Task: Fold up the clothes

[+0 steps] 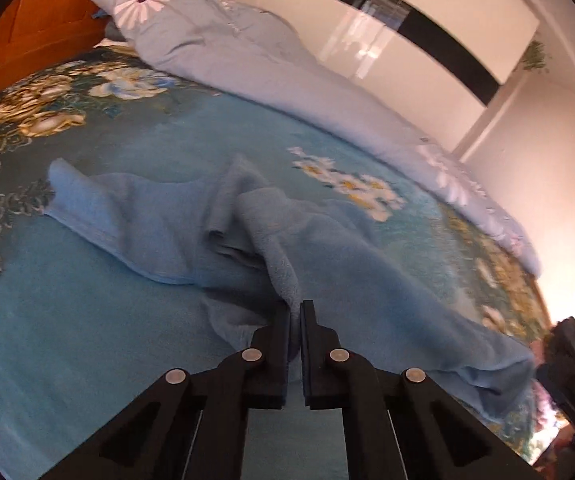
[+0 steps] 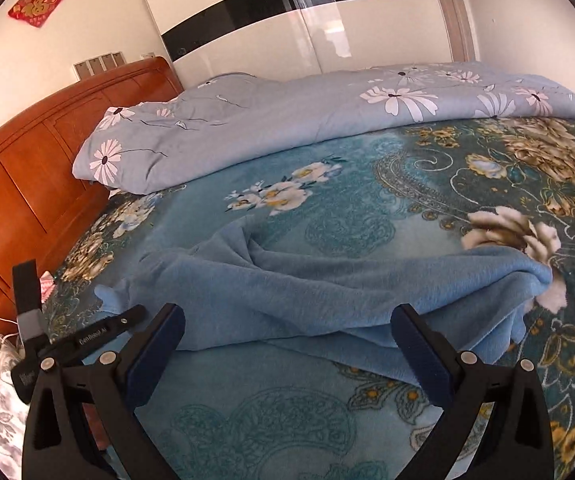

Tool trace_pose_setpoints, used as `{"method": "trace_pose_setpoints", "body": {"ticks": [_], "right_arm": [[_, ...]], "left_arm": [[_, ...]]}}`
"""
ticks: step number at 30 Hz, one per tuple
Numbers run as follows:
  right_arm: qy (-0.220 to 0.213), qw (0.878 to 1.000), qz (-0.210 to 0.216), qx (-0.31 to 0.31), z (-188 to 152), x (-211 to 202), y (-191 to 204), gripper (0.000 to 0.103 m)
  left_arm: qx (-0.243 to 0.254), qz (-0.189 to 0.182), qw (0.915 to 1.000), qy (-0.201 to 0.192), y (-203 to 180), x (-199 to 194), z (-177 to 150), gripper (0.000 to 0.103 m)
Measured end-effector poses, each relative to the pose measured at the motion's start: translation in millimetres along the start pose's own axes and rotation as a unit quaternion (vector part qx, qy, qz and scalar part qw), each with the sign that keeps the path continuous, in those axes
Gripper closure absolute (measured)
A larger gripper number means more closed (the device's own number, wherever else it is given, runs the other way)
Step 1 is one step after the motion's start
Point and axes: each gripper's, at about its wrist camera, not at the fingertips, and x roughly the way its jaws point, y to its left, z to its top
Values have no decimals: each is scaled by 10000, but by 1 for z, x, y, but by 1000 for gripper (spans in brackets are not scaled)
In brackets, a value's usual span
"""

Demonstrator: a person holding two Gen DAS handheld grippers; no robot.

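Observation:
A light blue fleece garment (image 1: 175, 224) lies crumpled on the teal floral bedspread (image 1: 67, 320). My left gripper (image 1: 295, 308) is shut on a raised fold of this garment and holds it just above the bed. In the right wrist view the same garment (image 2: 327, 288) spreads across the bed in front of my right gripper (image 2: 287, 320), which is open and empty, its fingers just short of the garment's near edge. The left gripper's body (image 2: 99, 330) shows at the left of that view.
A grey-blue daisy duvet (image 2: 307, 108) is bunched along the far side of the bed. A wooden headboard (image 2: 27, 168) stands at the left. A white and black wardrobe (image 2: 307, 32) is behind the bed. Cables and cloth lie by the bedside at lower left.

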Motion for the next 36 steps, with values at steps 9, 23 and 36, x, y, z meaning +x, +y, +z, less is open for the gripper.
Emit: {"method": "trace_pose_setpoints", "body": {"ticks": [9, 23, 36], "right_arm": [[-81, 9999, -78, -29, -5, -37, -18, 0], [-294, 9869, -1282, 933, -24, -104, -161, 0], [193, 9850, -1575, 674, -47, -103, -189, 0]], "left_arm": [[763, -1117, 9908, 90, -111, -12, -12, 98], [2145, -2542, 9380, 973, -320, 27, -36, 98], [2213, -2578, 9184, 2026, -311, 57, -50, 46]]}}
